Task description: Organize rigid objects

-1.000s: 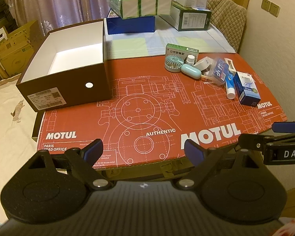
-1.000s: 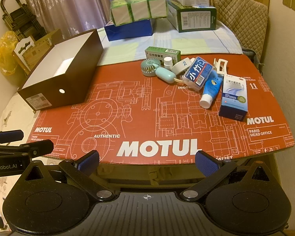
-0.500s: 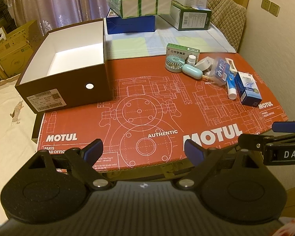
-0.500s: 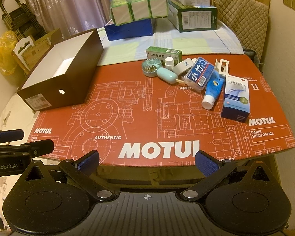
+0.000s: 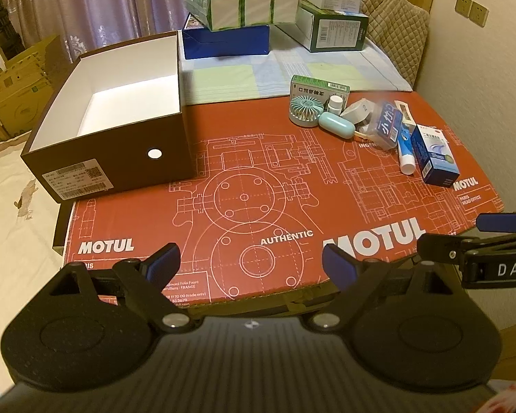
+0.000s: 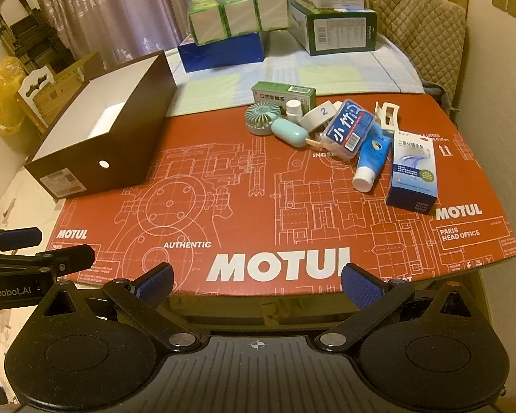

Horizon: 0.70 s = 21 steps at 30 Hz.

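Note:
An empty brown box [image 5: 120,151] [image 6: 120,144] with a white inside stands at the left of the red MOTUL sheet [image 5: 258,206] [image 6: 258,206]. A pile of small items lies at the right: a green carton [image 6: 283,93], a teal fan [image 6: 261,117], a teal case [image 6: 290,131], a white bottle [image 6: 293,108], a blue toothpick box [image 6: 349,130], a blue tube [image 6: 371,160] and a blue-white carton [image 6: 412,172]. My left gripper [image 5: 251,263] and right gripper [image 6: 258,280] hang open at the sheet's near edge, holding nothing.
Green-wrapped packs [image 5: 240,3] on a blue box [image 5: 227,39] and a dark green box [image 5: 333,27] stand at the back on a checked cloth. A quilted chair back [image 6: 416,24] is at the far right. Cardboard and a yellow bag [image 6: 0,96] are at the left.
Both grippers have crept a little forward toward the table; the items and box look slightly closer. Nothing on the table has moved.

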Motion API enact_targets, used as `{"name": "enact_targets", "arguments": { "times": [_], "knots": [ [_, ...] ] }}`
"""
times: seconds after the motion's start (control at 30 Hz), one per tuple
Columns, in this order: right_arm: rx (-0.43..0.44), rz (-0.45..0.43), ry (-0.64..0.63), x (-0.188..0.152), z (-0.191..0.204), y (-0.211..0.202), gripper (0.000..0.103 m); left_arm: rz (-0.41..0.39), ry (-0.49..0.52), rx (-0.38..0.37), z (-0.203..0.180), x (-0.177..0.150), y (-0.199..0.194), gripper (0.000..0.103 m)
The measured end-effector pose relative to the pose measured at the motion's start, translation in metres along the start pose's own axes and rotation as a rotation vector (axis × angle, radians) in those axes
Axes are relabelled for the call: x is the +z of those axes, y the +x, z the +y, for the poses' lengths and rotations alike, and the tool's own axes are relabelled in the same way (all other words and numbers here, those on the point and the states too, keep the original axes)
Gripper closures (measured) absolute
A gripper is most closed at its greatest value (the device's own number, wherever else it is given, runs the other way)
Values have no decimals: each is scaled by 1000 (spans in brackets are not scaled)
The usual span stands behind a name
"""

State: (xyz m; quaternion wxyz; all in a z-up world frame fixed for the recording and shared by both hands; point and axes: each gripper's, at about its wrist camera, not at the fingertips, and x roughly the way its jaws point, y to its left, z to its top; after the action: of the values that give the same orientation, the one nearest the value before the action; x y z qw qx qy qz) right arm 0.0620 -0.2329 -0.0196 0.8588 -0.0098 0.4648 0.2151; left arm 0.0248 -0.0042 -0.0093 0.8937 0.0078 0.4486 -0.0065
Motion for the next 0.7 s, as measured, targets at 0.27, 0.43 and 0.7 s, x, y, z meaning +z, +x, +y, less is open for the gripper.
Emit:
{"name": "enact_targets", "arguments": {
  "times": [0.27, 0.43, 0.7],
  "knots": [
    [-9, 5, 21, 0, 3, 2, 2, 15, 18, -24, 6, 3, 6, 15],
    [-23, 0, 63, -1, 0, 2, 2, 15, 47, -41, 8, 7, 11, 15],
    [-53, -40, 127, -2, -2, -4, 2, 17, 93, -87, 10, 15, 21, 15]
  ]
}}
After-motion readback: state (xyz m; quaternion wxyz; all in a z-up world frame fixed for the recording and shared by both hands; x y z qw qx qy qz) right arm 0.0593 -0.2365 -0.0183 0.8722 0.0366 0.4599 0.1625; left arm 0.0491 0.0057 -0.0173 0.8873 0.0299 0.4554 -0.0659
